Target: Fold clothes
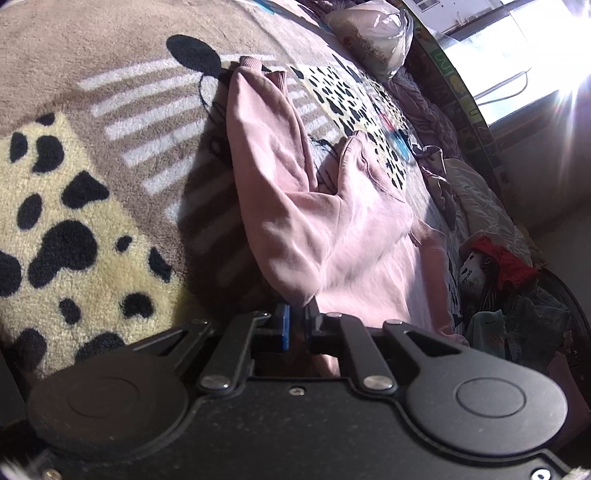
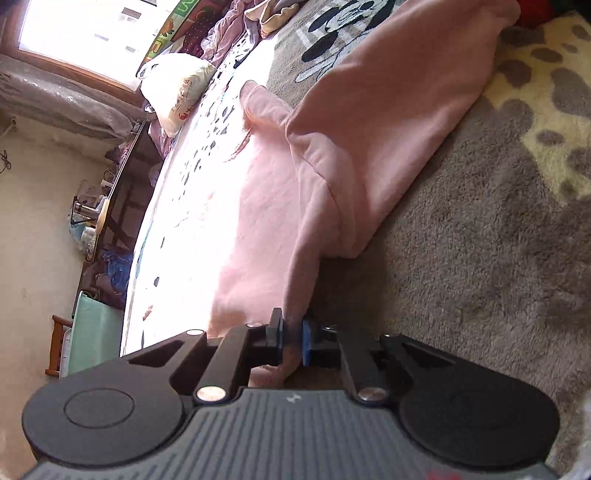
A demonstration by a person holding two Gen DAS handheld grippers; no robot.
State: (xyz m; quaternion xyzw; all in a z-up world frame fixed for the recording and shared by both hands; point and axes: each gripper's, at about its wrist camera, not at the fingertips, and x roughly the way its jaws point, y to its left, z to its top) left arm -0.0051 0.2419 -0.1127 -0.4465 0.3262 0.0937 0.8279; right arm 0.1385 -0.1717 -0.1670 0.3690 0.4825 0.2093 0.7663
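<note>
Pink sweatshirt lies on the fleece blanket, sleeves toward twelve o'clock; left tongs and right tongs each clamp its near edge.

A fleecy brown bed blanket with cream patches of dark spots and a cartoon mouse print covers the bed. Hard sunlight pours through a bright window with a wooden frame, washing out the far side of the bed. Below it runs a plain cream wall. A white stuffed plastic bag sits near the bed's far edge, and a pale green plastic tub stands on the floor beside a dark-framed side table.
</note>
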